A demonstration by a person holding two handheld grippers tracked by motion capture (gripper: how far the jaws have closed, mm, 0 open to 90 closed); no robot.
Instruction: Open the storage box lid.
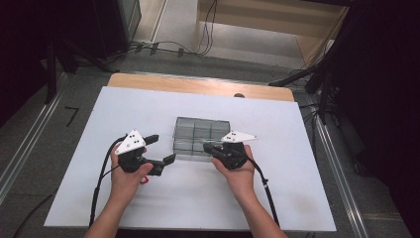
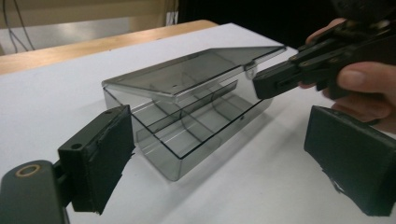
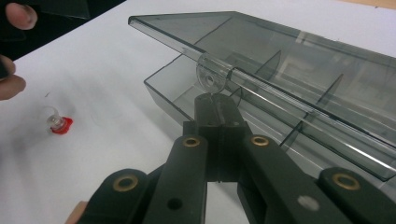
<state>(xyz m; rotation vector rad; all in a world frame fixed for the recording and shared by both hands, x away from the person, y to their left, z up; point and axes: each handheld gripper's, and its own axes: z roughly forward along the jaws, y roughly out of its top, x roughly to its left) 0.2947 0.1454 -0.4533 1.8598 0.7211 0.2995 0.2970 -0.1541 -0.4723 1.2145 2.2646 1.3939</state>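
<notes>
A smoky clear plastic compartment box (image 1: 200,139) (image 2: 187,135) (image 3: 303,116) lies in the middle of the white sheet. Its lid (image 2: 196,70) is tilted up a little along the front. In the right gripper view, my right gripper (image 3: 217,105) (image 1: 207,147) (image 2: 261,86) is shut on the round clear tab (image 3: 211,79) at the lid's front edge. My left gripper (image 1: 162,148) (image 2: 224,163) stands open just left of the box, with nothing between its pads. A small red-and-clear piece (image 3: 58,123) (image 1: 144,179) lies on the sheet by the left hand.
The white sheet (image 1: 148,109) covers a wooden table (image 1: 198,85) whose far edge shows bare. Dividers split the box into several compartments, which look empty. Dark stands and cables surround the table on the floor.
</notes>
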